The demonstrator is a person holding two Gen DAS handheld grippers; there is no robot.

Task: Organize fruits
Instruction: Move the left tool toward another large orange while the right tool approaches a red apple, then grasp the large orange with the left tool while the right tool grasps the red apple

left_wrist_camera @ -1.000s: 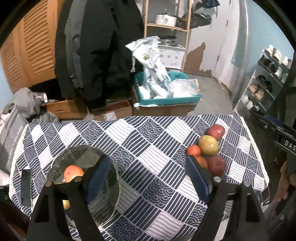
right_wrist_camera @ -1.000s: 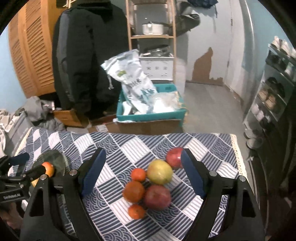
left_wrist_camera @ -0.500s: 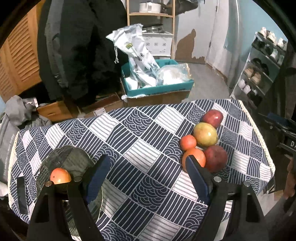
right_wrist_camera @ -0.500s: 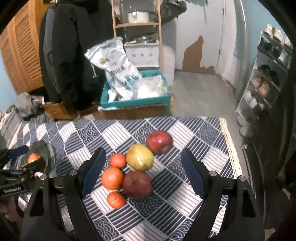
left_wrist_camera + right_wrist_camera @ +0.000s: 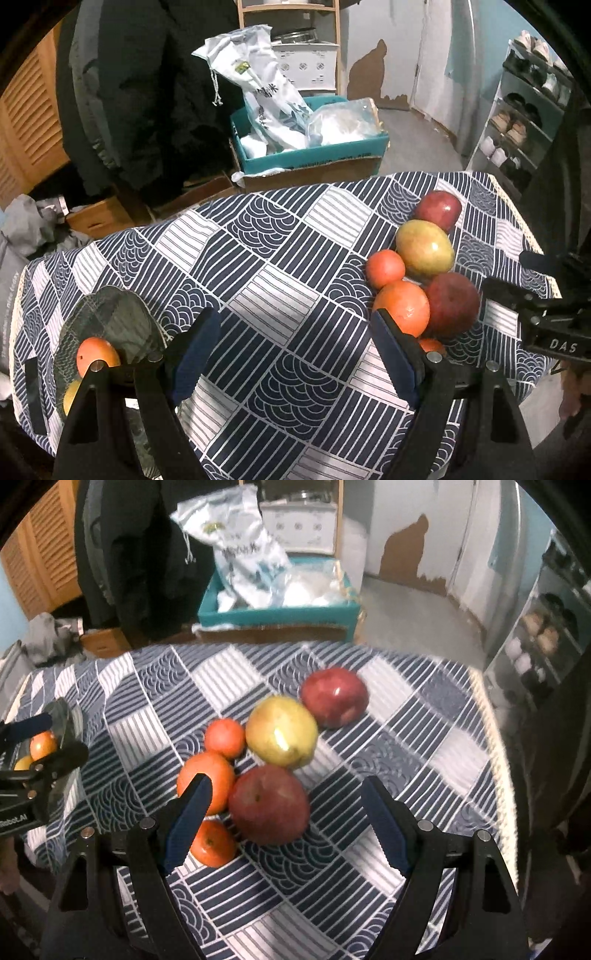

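While both grippers hang over the patterned tablecloth [image 5: 280, 295] with nothing between their blue pads, the fruit sits in two places. The left gripper [image 5: 295, 332] has its jaws wide apart above bare cloth. Just behind its left finger lies a glass plate [image 5: 110, 321], and on it an orange fruit [image 5: 96, 354] with a yellowish one [image 5: 72, 398] beside it, mostly hidden by the finger.

The right gripper [image 5: 284, 797] also stands open, empty, and tilted down at the heap of loose fruit on the right half of the table. Nearest is a small tangerine [image 5: 214, 843], partly behind the left pad. Touching it are a large orange [image 5: 207, 786] and a dark red apple [image 5: 269, 805], the apple lying between the two pads in this view without either pad on it. Beyond them come a smaller tangerine [image 5: 225, 737] and a yellow-green mango [image 5: 282, 736] — side by side — and farthest, a second red apple [image 5: 334, 696] just beside the mango.

Past the table's far edge, on the floor, a teal box [image 5: 314, 151] rests on a cardboard carton [image 5: 314, 171]. It holds a tall white printed bag [image 5: 266, 92] standing up and a clear plastic bag [image 5: 343, 122] of something white. To the right, a shoe rack [image 5: 524, 122] carries pairs of shoes on its shelves.
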